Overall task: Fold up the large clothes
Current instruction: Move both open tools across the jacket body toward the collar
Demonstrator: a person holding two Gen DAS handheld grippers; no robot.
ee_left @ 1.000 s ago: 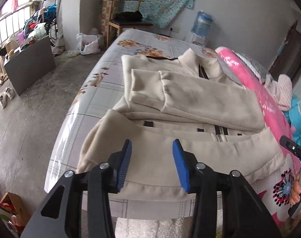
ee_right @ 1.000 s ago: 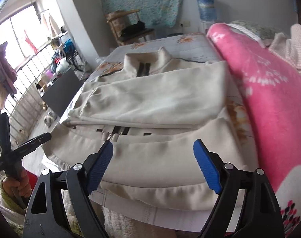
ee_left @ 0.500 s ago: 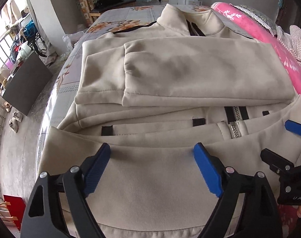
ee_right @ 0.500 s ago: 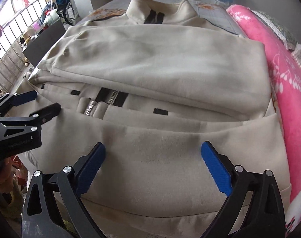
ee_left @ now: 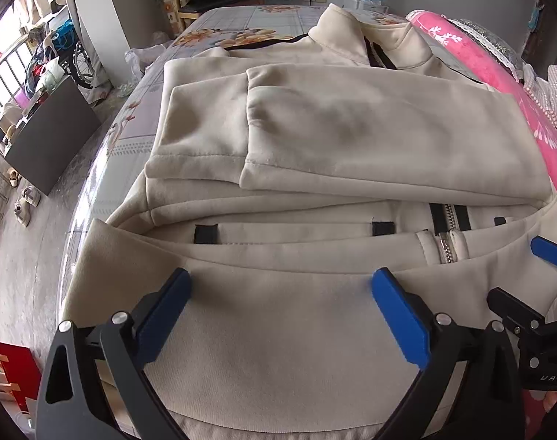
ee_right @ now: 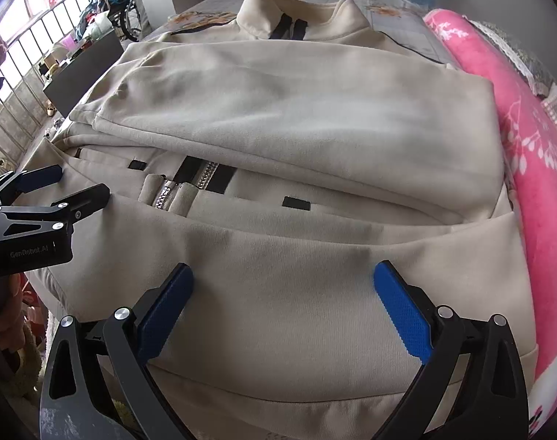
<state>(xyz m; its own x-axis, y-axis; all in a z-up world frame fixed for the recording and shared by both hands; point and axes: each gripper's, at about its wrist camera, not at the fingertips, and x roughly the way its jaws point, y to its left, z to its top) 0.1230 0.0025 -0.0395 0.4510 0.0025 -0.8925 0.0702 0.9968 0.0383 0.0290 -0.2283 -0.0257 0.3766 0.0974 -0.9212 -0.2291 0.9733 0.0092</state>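
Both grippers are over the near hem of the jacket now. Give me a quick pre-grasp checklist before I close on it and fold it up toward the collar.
1. Left gripper open over the hem band: ok, nothing between its pads.
2. Right gripper open over the same band: ok.
3. Grippers spaced apart along the jacket: ok, each shows at the edge of the other's view, on either side of the zipper.
4. Sleeves folded across the chest: ok, lying flat.
5. Pads actually touching cloth: cannot tell from these angles.
6. Pink blanket clear of the fold path: cannot tell; it lies right along the jacket's right edge.
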